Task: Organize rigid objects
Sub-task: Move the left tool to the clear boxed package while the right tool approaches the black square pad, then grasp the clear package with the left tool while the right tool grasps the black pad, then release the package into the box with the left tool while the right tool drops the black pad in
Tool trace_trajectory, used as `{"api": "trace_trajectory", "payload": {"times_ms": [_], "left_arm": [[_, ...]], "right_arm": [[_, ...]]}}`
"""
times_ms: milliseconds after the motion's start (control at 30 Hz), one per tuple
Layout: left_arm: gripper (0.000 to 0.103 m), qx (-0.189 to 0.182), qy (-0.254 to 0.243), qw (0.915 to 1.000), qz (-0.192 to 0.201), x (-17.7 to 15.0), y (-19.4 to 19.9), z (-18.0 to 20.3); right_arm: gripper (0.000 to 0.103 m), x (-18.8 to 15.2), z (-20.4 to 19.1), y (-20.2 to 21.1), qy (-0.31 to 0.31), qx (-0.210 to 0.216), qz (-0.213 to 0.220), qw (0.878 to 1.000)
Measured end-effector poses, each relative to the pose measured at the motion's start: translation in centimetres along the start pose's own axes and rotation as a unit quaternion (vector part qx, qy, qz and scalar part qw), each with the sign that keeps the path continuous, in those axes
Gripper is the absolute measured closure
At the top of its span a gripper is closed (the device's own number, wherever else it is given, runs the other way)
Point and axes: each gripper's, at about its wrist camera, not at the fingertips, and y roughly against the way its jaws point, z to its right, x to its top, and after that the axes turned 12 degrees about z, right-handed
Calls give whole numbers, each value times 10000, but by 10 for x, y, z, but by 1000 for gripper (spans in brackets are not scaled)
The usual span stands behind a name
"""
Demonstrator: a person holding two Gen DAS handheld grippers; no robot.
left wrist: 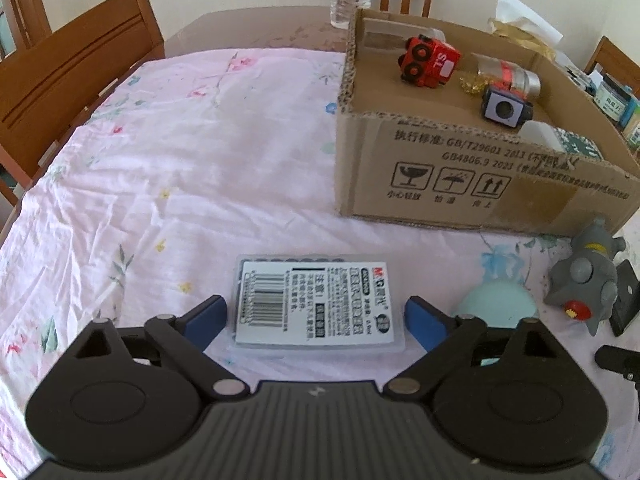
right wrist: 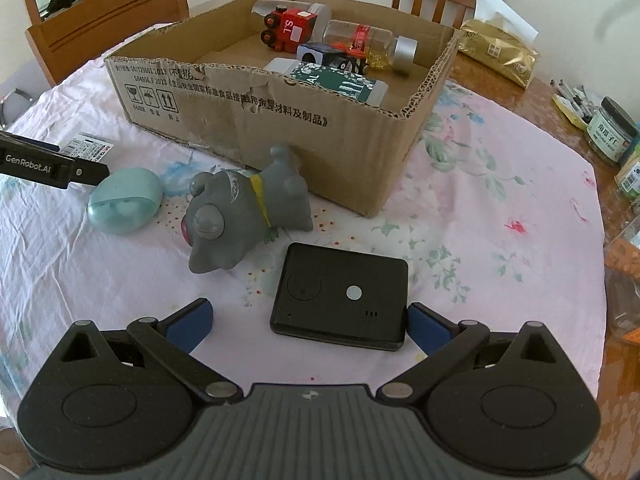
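The left tongs (left wrist: pixel 316 318) stand wide, one blue pad on each side of a flat blister pack (left wrist: pixel 318 302) with a barcode label; both pads sit just beside its short edges, and whether they touch it I cannot tell. The pack lies flat on the surface (left wrist: pixel 180 160), directly between the tongs. It looks light and stiff, with slick plastic faces, so the firm long rim seems the place to pinch, low down where the tongs can get under the edge.

The right tongs (right wrist: pixel 308 320) are also spread wide. A black rectangular device (right wrist: pixel 340 296) lies flat between them, nearer the right-hand pad, which is just at its corner; the left-hand pad is well apart from it. It looks rigid, smooth and somewhat denser, likely to slide if gripped on its rounded corners, so the straight side walls seem safer.

Just beyond the right tongs and to their left lies a grey toy dog (right wrist: pixel 244 216) on its side, probably hollow and bulky, and past it a pale green oval case (right wrist: pixel 124 200). Farther ahead stands the cardboard box (right wrist: pixel 280 128), already holding a red toy truck (right wrist: pixel 290 28) and other items.
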Motion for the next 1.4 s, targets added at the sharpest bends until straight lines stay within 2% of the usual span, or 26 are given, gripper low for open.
{"api": "trace_trajectory", "payload": {"times_ms": [100, 367, 600, 667, 833, 1133, 1233, 1400], "left_arm": [[12, -53, -38, 10000, 45, 1, 1, 1], [12, -281, -262, 9992, 128, 1, -2, 1], [12, -328, -302, 9989, 127, 1, -2, 0], [12, -339, -311, 9989, 127, 1, -2, 0], [12, -346, -313, 9988, 121, 2, -3, 0], [12, -299, -281, 9991, 130, 3, -6, 2], [13, -316, -302, 9990, 110, 4, -6, 2], [13, -400, -384, 9984, 54, 6, -6, 1]], "right_arm": [[0, 0, 0, 0, 4, 2, 20, 10000], [0, 4, 1, -4, 100, 100, -11, 9999], [0, 10, 3, -8, 231, 227, -38, 9995], [2, 11, 6, -8, 287, 280, -18, 9992], [13, 17, 15, -7, 227, 226, 10, 9995], [20, 17, 11, -5, -10, 13, -11, 10000], [29, 19, 13, -3, -41, -25, -5, 10000], [29, 21, 12, -3, -18, -92, -82, 9999]]}}
